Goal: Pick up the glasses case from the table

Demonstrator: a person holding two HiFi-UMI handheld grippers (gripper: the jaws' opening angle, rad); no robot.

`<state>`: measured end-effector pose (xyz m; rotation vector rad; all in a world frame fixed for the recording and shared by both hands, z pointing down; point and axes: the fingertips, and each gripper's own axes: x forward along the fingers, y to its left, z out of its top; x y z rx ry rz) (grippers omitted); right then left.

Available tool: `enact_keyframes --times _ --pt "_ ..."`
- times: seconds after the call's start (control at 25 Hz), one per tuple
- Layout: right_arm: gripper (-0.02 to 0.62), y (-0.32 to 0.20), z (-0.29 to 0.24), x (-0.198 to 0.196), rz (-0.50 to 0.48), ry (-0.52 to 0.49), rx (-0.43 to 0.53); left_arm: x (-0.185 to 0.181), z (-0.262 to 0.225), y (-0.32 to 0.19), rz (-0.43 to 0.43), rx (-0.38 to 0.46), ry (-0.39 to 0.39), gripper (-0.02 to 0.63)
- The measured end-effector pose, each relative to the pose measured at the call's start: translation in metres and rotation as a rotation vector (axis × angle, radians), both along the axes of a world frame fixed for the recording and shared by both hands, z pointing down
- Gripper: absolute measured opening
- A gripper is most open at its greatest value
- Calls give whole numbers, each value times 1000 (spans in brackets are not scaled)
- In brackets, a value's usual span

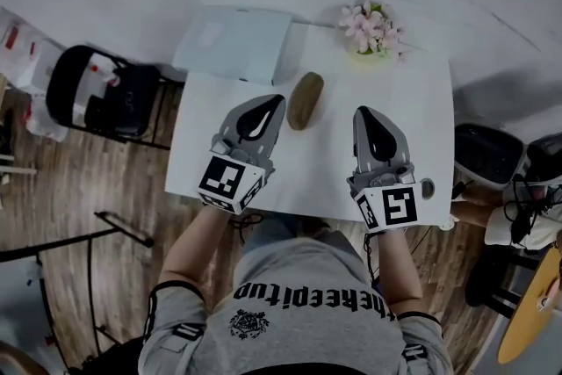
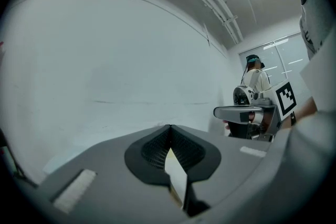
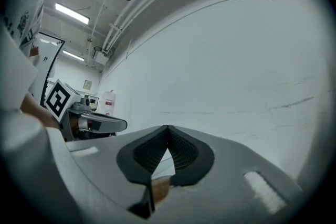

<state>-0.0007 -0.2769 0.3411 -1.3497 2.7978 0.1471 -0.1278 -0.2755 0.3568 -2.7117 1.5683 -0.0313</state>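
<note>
We hold the left gripper (image 1: 276, 101) and the right gripper (image 1: 362, 112) side by side over the white bench (image 1: 421, 101), both pointing away from us. Each gripper's jaws are pressed together at the tips with nothing between them. The brown glasses case (image 1: 305, 100) lies on the bench between the two grippers, just beside the left gripper's tip and well apart from the right one. Farther back we see a pot of pink flowers (image 1: 373, 29) and a pale flat box (image 1: 235, 42).
</note>
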Motion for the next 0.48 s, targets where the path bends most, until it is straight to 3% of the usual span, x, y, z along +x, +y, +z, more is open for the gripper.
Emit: enact_keyframes --times 0.48 --pt "3 10 0 -2 18 -75 -10 14 24 -25 143 -32 -35 18"
